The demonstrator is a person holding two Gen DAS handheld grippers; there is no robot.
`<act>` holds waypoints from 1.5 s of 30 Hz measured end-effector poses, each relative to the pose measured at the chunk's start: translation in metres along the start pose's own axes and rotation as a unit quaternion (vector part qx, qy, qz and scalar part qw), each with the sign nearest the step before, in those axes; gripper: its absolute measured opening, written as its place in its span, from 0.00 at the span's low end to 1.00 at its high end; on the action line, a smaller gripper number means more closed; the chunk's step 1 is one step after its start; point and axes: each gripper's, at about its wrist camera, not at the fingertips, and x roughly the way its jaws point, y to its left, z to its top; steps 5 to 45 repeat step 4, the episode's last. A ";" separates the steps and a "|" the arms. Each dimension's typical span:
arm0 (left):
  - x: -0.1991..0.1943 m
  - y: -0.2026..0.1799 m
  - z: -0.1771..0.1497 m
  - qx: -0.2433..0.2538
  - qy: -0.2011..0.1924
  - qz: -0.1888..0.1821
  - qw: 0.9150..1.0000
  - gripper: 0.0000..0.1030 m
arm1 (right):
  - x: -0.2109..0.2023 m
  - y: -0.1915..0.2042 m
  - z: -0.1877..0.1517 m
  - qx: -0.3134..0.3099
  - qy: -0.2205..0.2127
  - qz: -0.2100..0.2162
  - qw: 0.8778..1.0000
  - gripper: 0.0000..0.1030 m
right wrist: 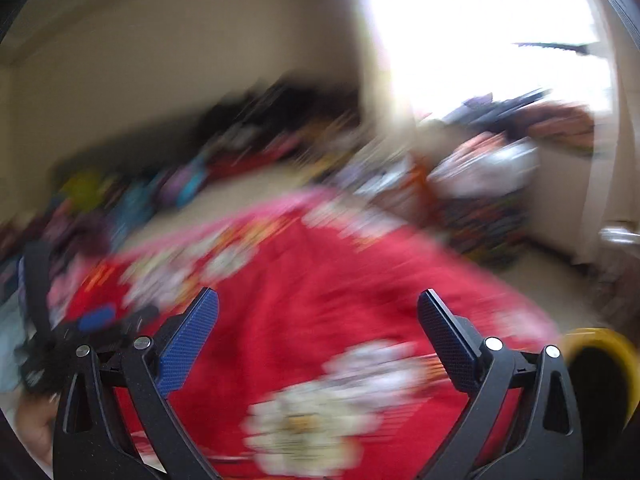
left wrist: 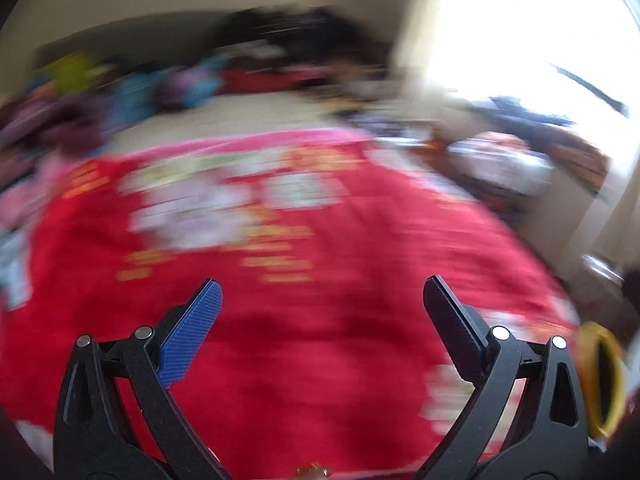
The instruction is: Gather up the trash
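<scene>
Fingers of the left gripper (left wrist: 322, 294) and right gripper (right wrist: 318, 304) stand wide apart, empty — touching nothing. Beneath both lies a red patterned blanket (left wrist: 340, 320); a yellow-rimmed bin (right wrist: 600, 364) sits at its right edge, just right of the right gripper. Motion blur hides any trash, and its axis. Beyond: clutter (left wrist: 160, 88), a bright window (right wrist: 480, 32).

Blurred red floral blanket (left wrist: 320, 340); beige wall (right wrist: 160, 80); glaring bright window (right wrist: 480, 32)
</scene>
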 end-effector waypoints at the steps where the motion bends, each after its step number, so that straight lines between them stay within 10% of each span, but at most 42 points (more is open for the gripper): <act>1: 0.012 0.035 -0.002 -0.018 0.013 0.048 0.999 0.90 | 0.030 0.019 -0.001 -0.003 0.042 0.033 0.999 0.94; 3: 0.033 0.089 -0.010 -0.056 0.050 0.103 0.992 0.90 | 0.099 0.066 -0.015 -0.021 0.132 0.062 0.989 0.94; 45: 0.044 0.115 -0.018 -0.079 0.068 0.124 0.987 0.90 | 0.099 0.066 -0.015 -0.021 0.132 0.062 0.989 0.94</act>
